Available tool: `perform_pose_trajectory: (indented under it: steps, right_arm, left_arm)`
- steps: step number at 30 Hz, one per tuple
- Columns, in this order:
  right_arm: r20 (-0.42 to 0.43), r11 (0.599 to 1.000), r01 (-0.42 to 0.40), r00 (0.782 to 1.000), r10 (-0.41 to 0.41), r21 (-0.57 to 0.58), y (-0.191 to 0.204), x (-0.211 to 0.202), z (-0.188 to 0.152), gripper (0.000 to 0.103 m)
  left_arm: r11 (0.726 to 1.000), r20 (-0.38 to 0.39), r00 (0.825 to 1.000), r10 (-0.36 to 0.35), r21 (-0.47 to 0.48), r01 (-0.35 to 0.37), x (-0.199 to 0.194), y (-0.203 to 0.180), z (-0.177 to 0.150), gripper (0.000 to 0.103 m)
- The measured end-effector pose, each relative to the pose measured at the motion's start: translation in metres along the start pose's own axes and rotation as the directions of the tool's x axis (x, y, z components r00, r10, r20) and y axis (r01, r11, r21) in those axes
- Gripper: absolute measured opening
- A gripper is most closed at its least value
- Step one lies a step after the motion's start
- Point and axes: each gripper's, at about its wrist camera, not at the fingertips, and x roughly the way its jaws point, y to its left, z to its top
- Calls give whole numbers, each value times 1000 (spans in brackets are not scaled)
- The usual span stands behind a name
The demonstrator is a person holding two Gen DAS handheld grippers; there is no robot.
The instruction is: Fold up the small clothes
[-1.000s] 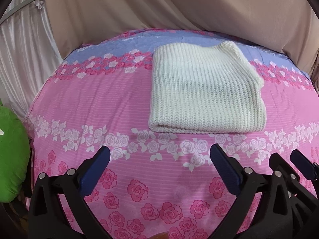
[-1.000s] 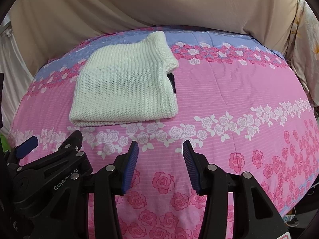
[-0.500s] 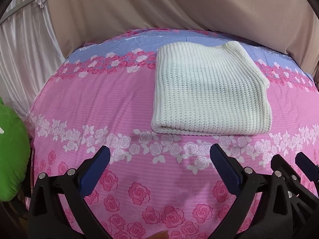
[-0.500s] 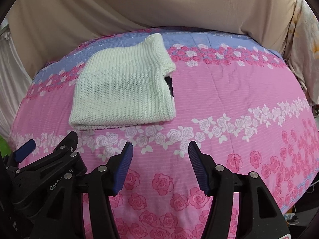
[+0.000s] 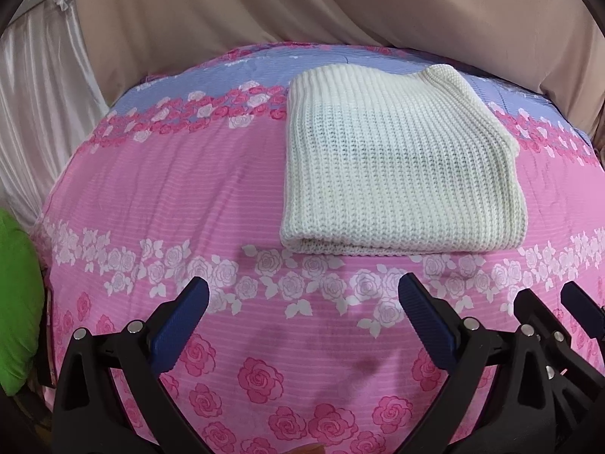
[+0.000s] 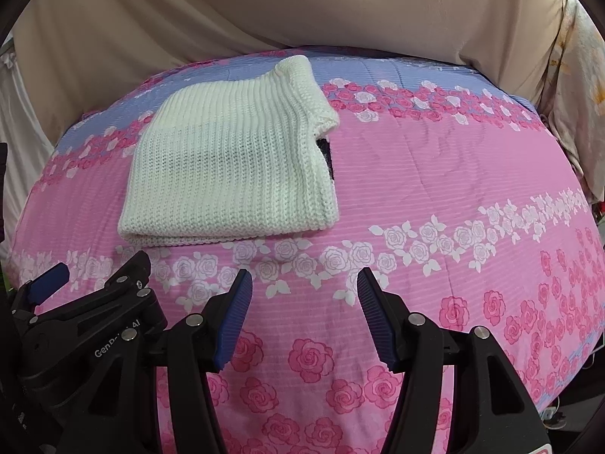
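Pink rose-print bedsheet point(image 5: 211, 189) filled most of frame, lilac band along far edge, white rose stripe across lower middle. Beige drape point(image 5: 302, 3) hung across top. Pale satin curtain point(image 5: 34, 106) at upper left. Green cushion point(image 5: 15, 302) at left edge. Floral fabric point(image 6: 578, 87) at upper right.

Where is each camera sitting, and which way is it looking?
Left wrist view: sits on the left gripper, looking forward over the rose bedspread; its open blue fingers show, the right gripper at the right edge.
Right wrist view: sits on the right gripper, facing likewise; its open fingers show, the left gripper at the left.
Both share the folded white knit and the bedspread.
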Motion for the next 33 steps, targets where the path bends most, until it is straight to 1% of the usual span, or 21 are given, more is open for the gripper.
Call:
perform_pose_trajectory:
  steps: [2,11,16,25,27,33]
  right_arm:
    - [4,1000,2,1000,-2,-5,1,0,0,58]
    - [0,1000,5,1000,-5,7,-1,4,2,58]
    - [-2,1000,8,1000,-8,8,-1,6,2,58]
    - [-7,1000,11,1000,-11,16,-4,8,2,58]
    - [-6,1000,10,1000,-10,19,-5,8,2,58]
    - [-13,1000,18,1000,-17,20,-5,9,2,57]
  left_arm:
    - [1000,8,1000,12,12,-12,0,-2,1,98]
    - [1000,-2,1000,17,22,-17,3,-4,5,98]
    - [1000,-25,1000,12,8,-12,8,-4,5,98]
    - [1000,-14,1000,14,27,-13,8,-9,6,98]
    - [999,-26,1000,13,30,-12,9,-11,7,96]
    - [999,-15,1000,21,41,-21,8,-13,7,95]
